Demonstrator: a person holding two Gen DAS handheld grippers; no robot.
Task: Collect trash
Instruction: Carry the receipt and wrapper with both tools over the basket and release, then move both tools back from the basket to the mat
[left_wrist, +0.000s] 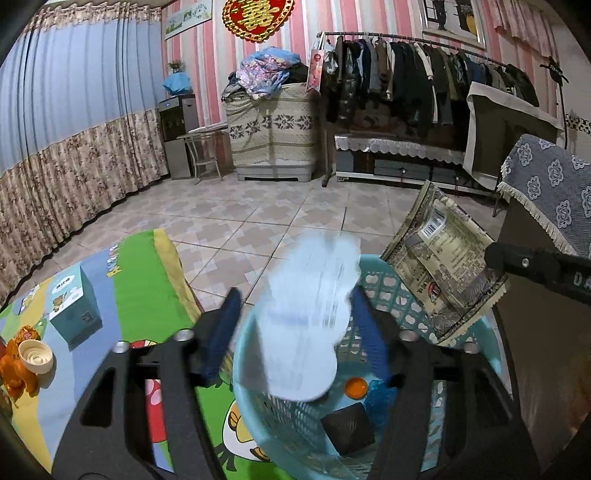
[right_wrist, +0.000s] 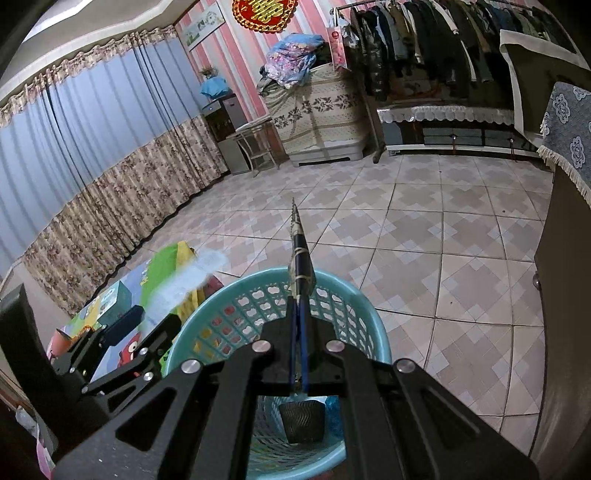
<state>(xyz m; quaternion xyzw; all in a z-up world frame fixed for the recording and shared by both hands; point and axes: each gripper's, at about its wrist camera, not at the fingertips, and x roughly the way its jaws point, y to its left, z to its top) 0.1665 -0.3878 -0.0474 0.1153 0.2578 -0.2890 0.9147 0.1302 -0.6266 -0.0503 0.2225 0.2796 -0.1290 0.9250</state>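
Tongs on the left (left_wrist: 295, 325) stand released, blue pads apart, with a blurred pale-blue and white plastic wrapper (left_wrist: 306, 314) loose between them, touching neither pad, above the round turquoise perforated plastic basket (left_wrist: 391, 291). Right tongs (right_wrist: 300, 314) are clenched on a flat printed olive foil snack packet (left_wrist: 443, 266), held edge-on over the basket's far rim. Inside, under the left tongs, lie an orange cap (left_wrist: 355, 387) and a dark ribbed cup (right_wrist: 302, 421).
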